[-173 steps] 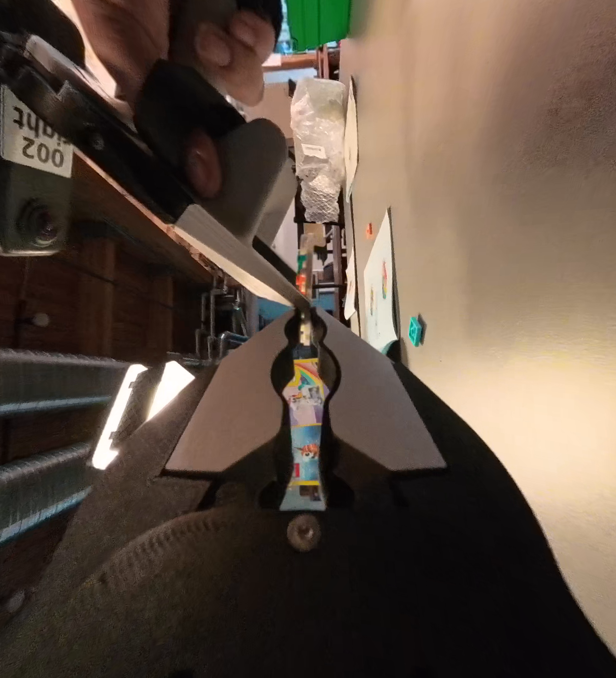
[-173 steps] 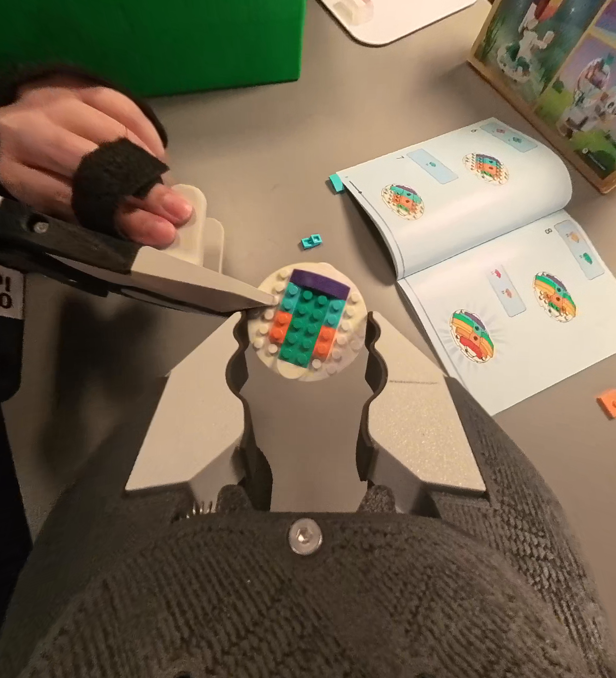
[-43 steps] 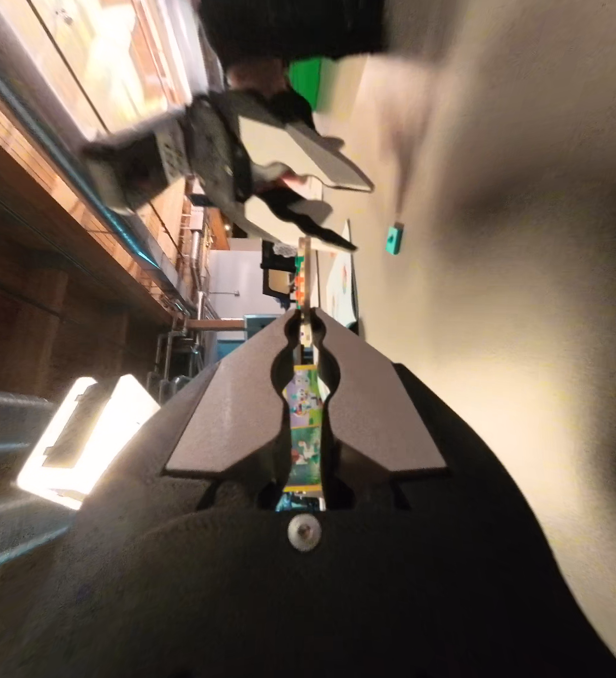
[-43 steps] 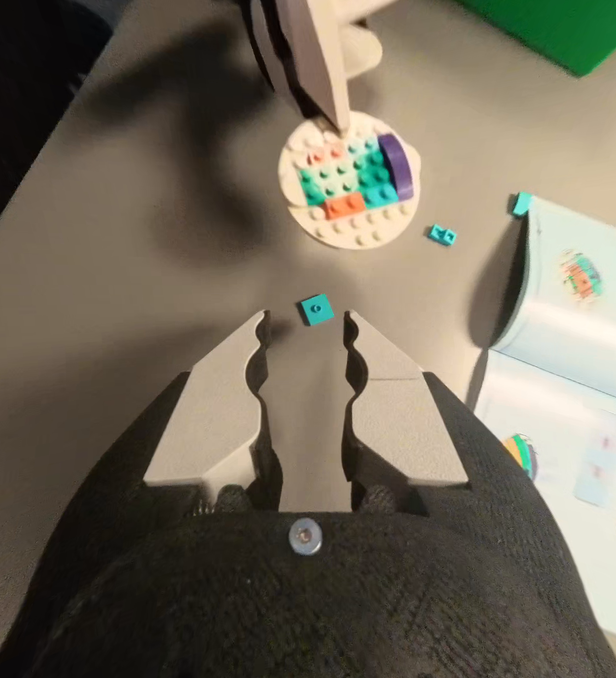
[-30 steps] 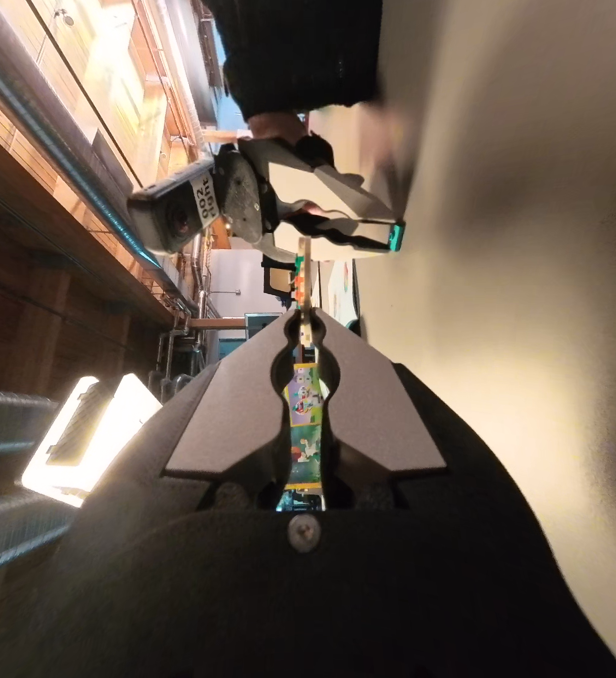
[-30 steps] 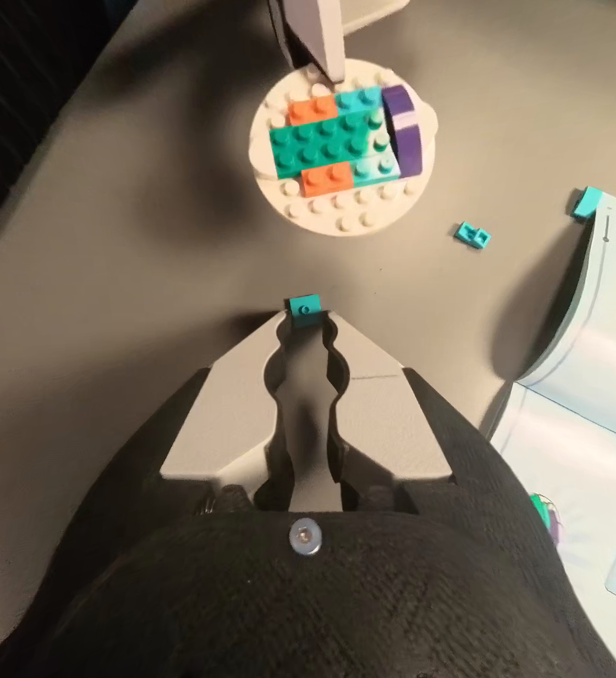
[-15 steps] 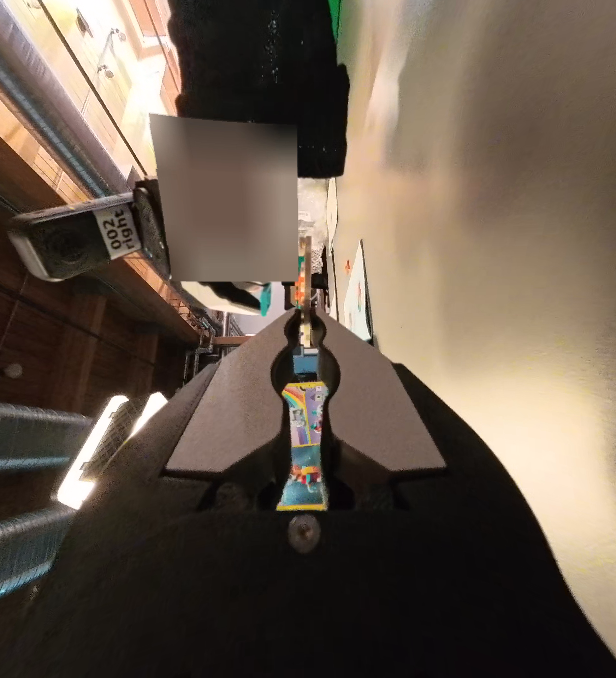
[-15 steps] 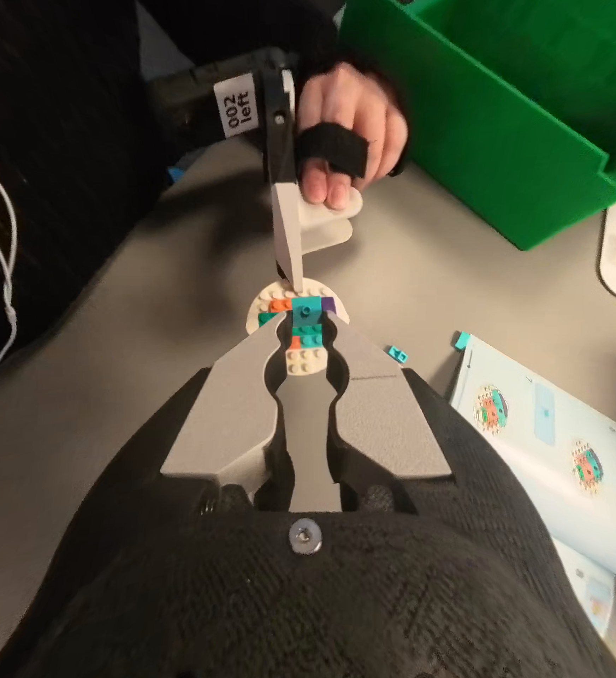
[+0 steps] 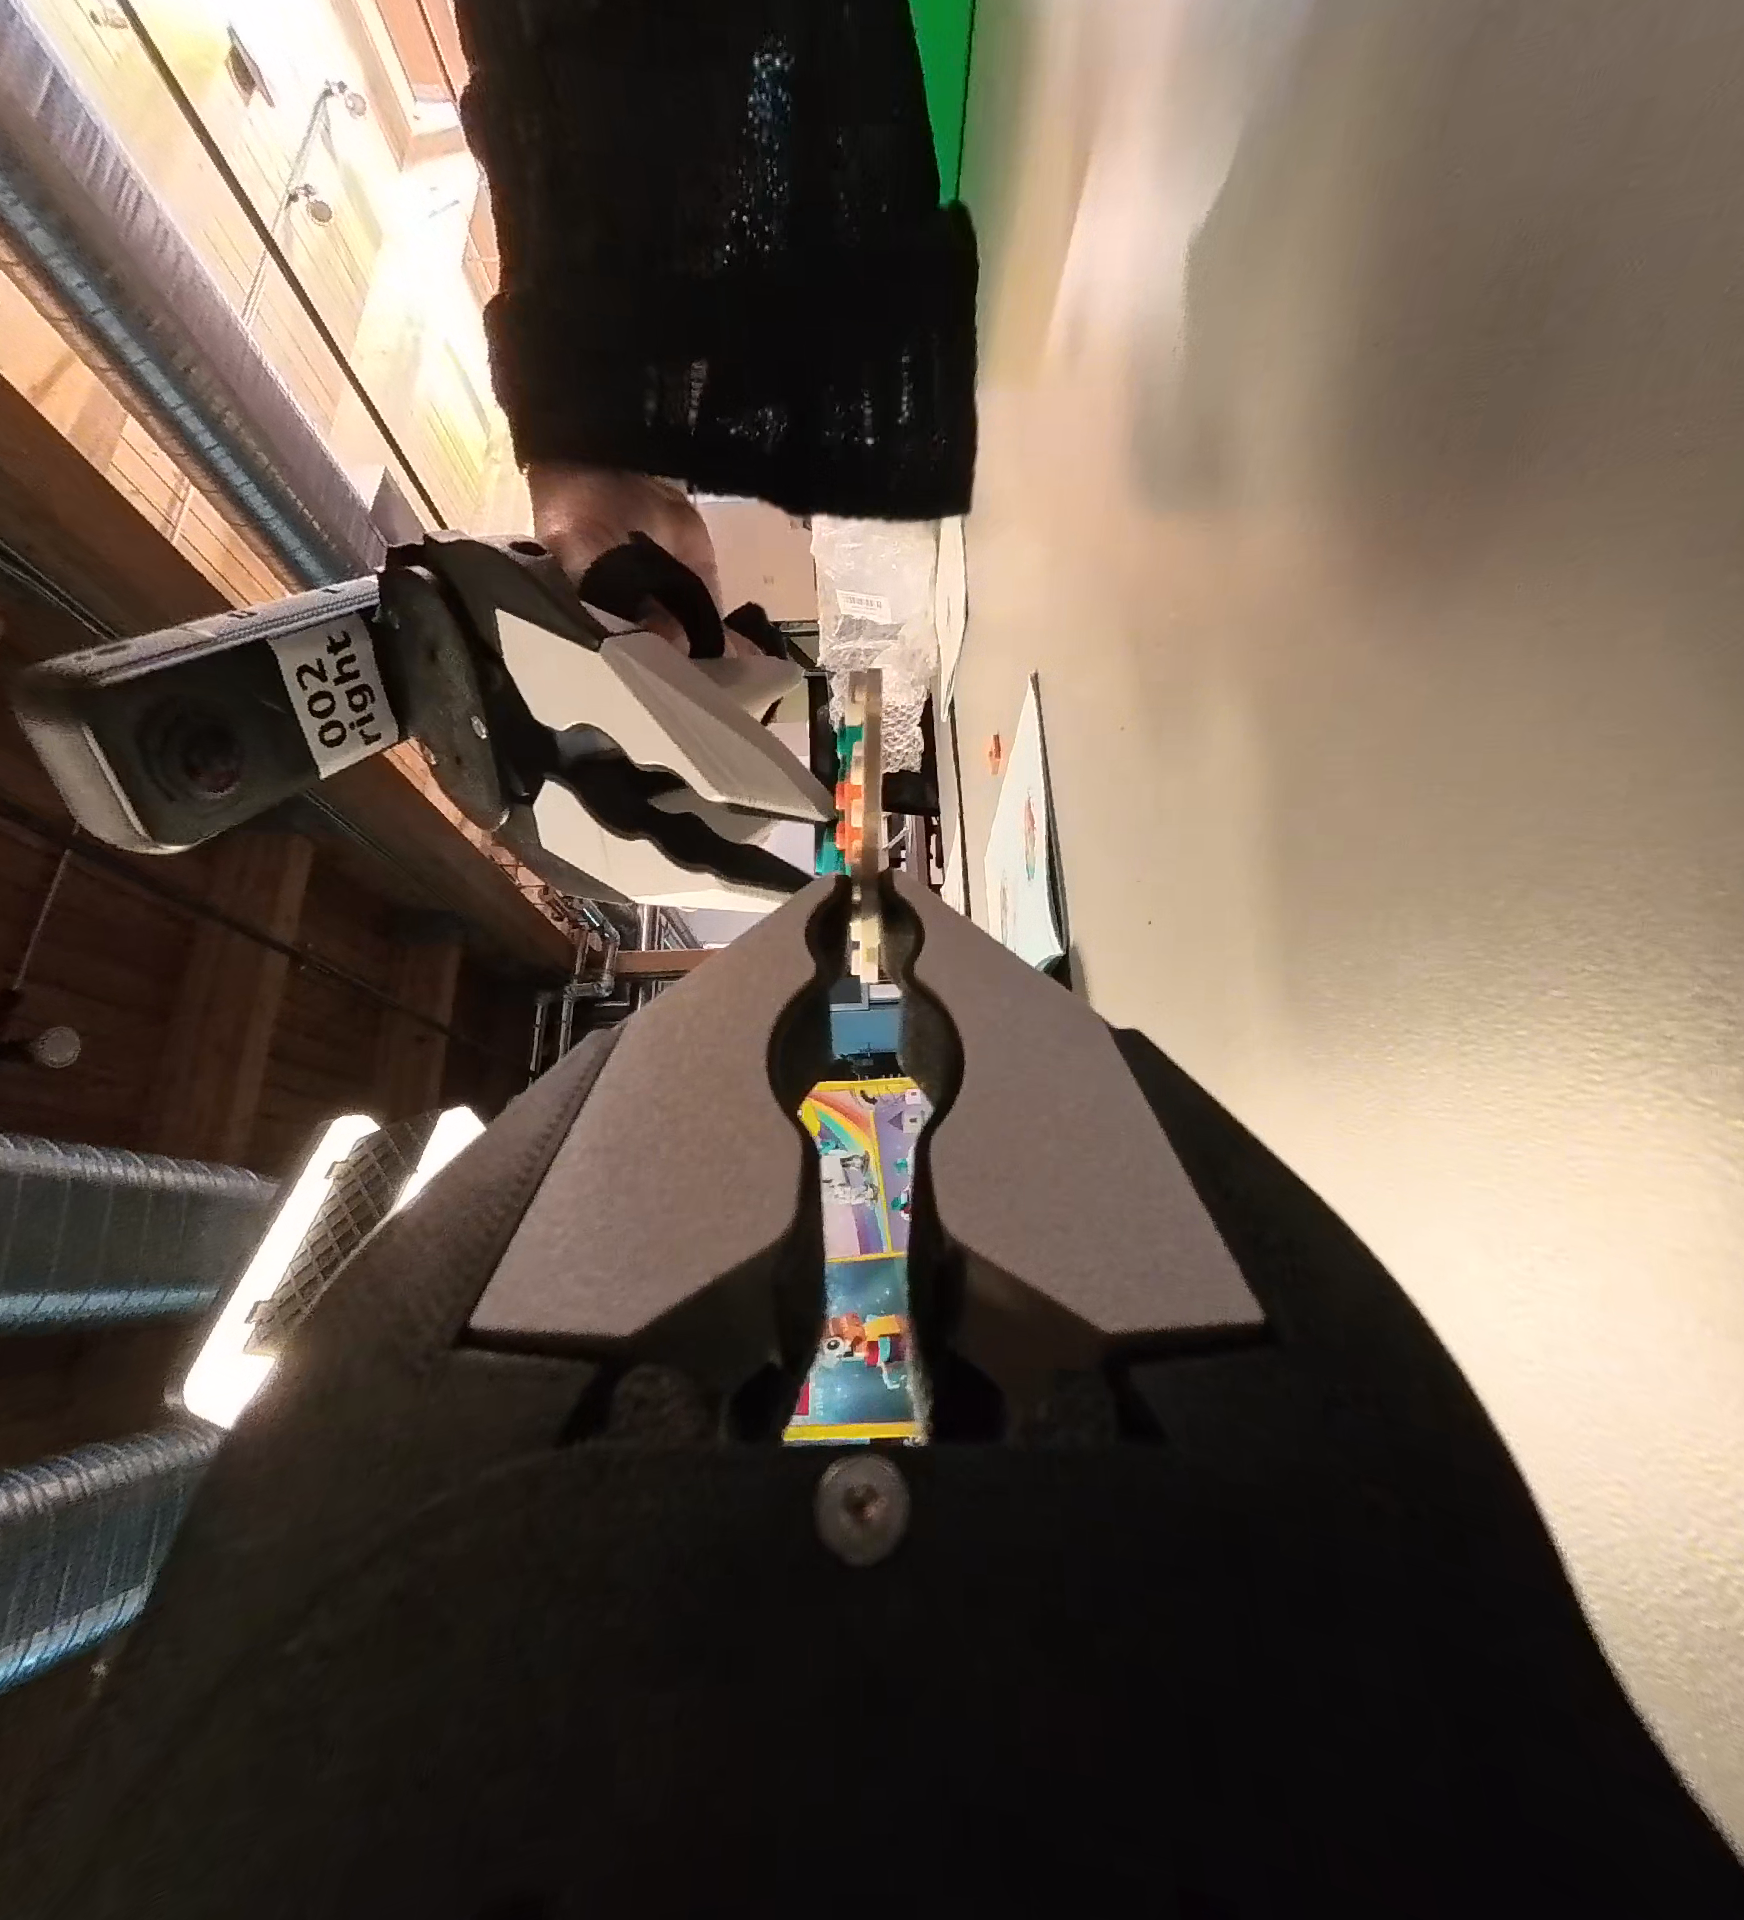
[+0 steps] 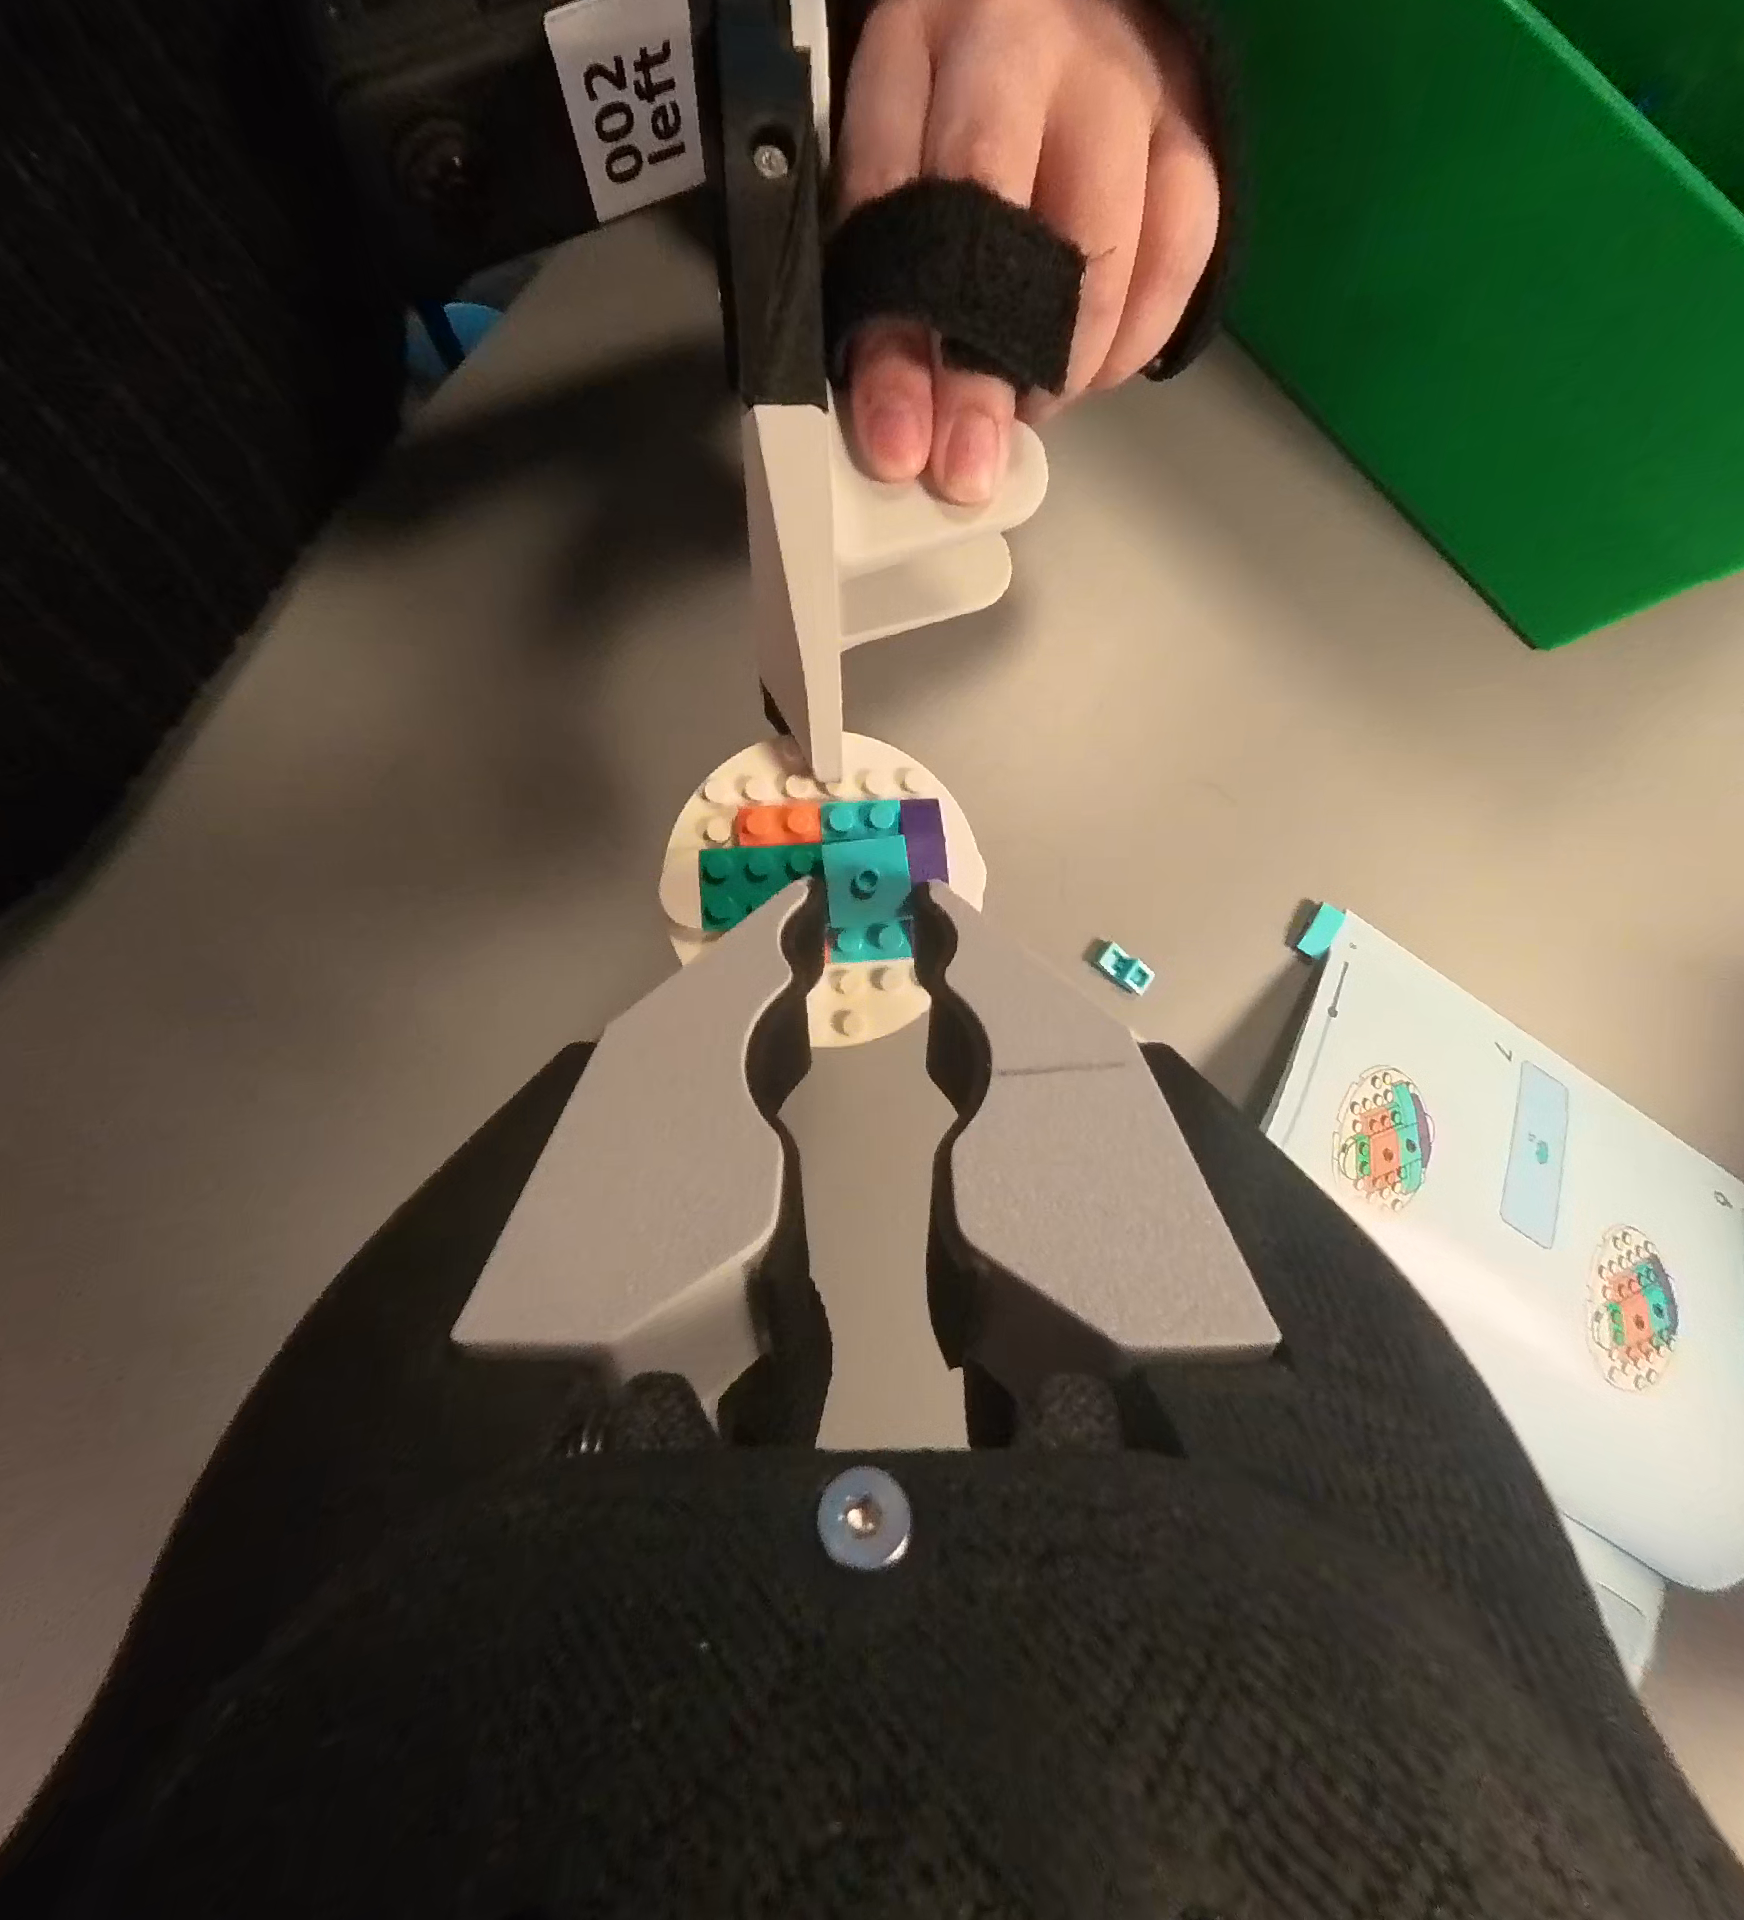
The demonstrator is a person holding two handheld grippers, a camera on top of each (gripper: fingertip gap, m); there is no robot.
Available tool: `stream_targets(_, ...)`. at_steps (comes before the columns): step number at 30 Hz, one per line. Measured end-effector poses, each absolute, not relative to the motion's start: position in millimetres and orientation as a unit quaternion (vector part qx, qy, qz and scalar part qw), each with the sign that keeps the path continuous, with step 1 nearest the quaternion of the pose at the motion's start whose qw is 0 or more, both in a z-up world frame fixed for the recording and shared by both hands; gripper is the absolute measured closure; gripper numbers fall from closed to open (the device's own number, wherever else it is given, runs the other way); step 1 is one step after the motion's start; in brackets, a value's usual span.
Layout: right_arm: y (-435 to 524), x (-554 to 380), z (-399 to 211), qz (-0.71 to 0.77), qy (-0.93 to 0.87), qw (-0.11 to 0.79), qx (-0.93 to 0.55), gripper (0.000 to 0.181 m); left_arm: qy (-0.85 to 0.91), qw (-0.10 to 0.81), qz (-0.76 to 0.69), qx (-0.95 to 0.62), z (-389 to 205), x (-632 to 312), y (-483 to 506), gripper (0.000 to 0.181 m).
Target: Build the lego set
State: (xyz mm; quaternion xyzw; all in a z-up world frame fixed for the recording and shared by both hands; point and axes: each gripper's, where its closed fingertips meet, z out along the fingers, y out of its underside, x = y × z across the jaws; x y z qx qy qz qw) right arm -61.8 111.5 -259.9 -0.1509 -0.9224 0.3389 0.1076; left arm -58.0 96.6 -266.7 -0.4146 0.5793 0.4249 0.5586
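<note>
Right hand-held gripper (image 10: 868,894) pinching teal tile (image 10: 863,883), covering round plate (image 10: 733,800)

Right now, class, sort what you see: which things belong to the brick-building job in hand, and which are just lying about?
In use:
- round white studded plate, clamped by left gripper
- small teal square brick, held by right gripper
- open pale-blue instruction booklet

Lying about:
- green plastic bin
- tiny teal piece on grey table

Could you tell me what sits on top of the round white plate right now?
Orange, green, teal and purple bricks cover the round white plate. The right gripper holds a teal tile over them, hiding what lies underneath.
</note>
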Motion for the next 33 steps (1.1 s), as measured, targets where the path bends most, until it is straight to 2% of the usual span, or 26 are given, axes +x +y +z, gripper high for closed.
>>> stream_targets(6,111,-63,-261,0.34,-0.919,0.106,-0.166,0.165,0.58,0.556,0.424,-0.417,-268,-58,97,0.177)
stream_targets(9,116,-64,-258,0.337,-0.916,0.126,-0.178,0.154,0.572,0.554,0.43,-0.426,-267,-63,99,0.178)
stream_targets(11,126,-66,-254,0.331,-0.911,0.169,-0.18,0.138,0.554,0.555,0.44,-0.438,-263,-70,103,0.178)
stream_targets(14,147,-73,-254,0.27,-0.901,0.303,-0.154,0.095,0.526,0.554,0.445,-0.467,-259,-81,109,0.177)
stream_targets(16,152,-74,-261,0.208,-0.892,0.387,-0.109,0.085,0.515,0.553,0.447,-0.478,-257,-87,111,0.177)
stream_targets(20,143,-82,-269,0.096,-0.853,0.513,-0.024,0.09,0.508,0.553,0.446,-0.487,-257,-90,112,0.177)
stream_targets(22,139,-89,-266,0.052,-0.827,0.559,0.0,0.106,0.507,0.554,0.444,-0.488,-258,-89,113,0.177)
stream_targets(33,133,-104,-270,0.005,-0.795,0.606,0.008,0.146,0.511,0.552,0.434,-0.495,-262,-89,113,0.177)
